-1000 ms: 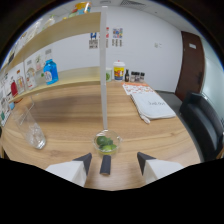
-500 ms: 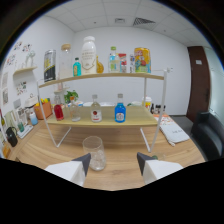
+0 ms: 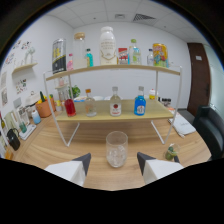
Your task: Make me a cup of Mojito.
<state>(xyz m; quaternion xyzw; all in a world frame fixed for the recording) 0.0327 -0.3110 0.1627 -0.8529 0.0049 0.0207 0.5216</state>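
Glass point(image 3: 116, 148) upright on worktop point(image 3: 55, 150), just ahead of spread, released tongs point(image 3: 114, 164); two-tier shelf point(image 3: 112, 112) beyond glass.

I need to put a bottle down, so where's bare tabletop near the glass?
Bare wood lies on both sides of the empty glass, which stands just ahead of the open gripper, and between it and the rack's legs. The shelves are crowded with bottles; a small jar sits rightward.
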